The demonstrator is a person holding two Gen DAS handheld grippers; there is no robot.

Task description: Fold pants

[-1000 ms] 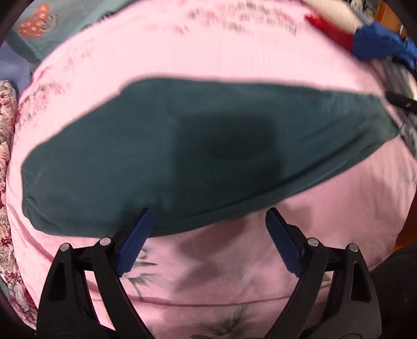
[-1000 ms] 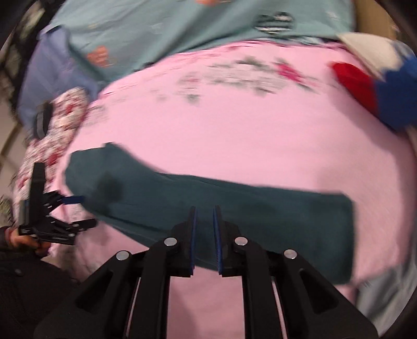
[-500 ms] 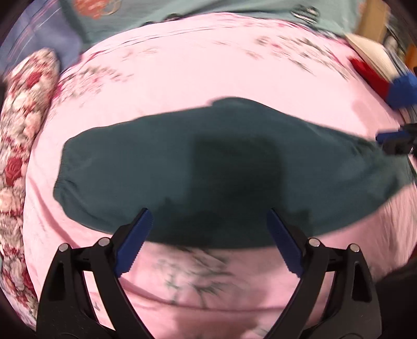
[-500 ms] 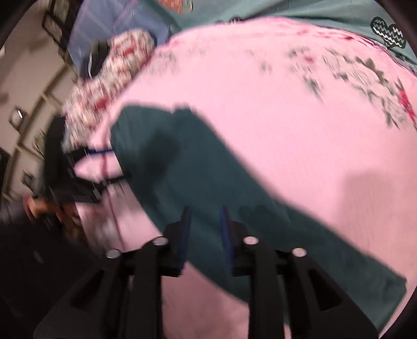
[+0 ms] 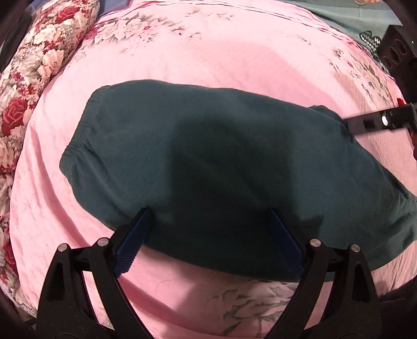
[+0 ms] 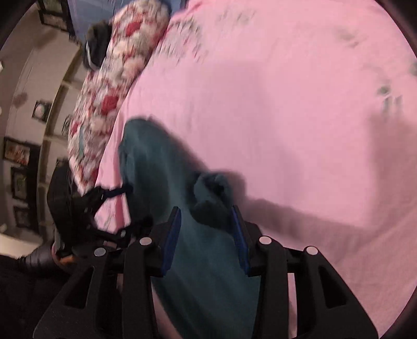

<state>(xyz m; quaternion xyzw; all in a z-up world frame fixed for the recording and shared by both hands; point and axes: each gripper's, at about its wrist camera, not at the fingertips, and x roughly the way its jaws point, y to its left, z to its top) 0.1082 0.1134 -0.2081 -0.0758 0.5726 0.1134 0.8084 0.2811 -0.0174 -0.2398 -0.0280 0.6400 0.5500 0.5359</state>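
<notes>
Dark teal pants (image 5: 221, 161) lie flat across a pink bedsheet (image 5: 208, 57), waistband at the left. My left gripper (image 5: 208, 232) is open, its blue pads over the pants' near edge. The right gripper's black finger (image 5: 375, 122) touches the pants' far right edge in the left wrist view. In the right wrist view the right gripper (image 6: 206, 229) is open, with a raised bunch of the teal pants (image 6: 211, 198) between its pads. The left gripper (image 6: 104, 203) shows at the pants' other side.
A red-and-white floral pillow (image 5: 31, 67) lies along the left of the bed and shows in the right wrist view (image 6: 114, 75). A black box (image 5: 398, 54) sits at the far right. Teal bedding (image 5: 351, 13) lies behind the pink sheet.
The right gripper has opened and come down onto the pants' edge, where cloth now bunches between its pads. The left gripper has moved forward over the pants' near edge, still open.
</notes>
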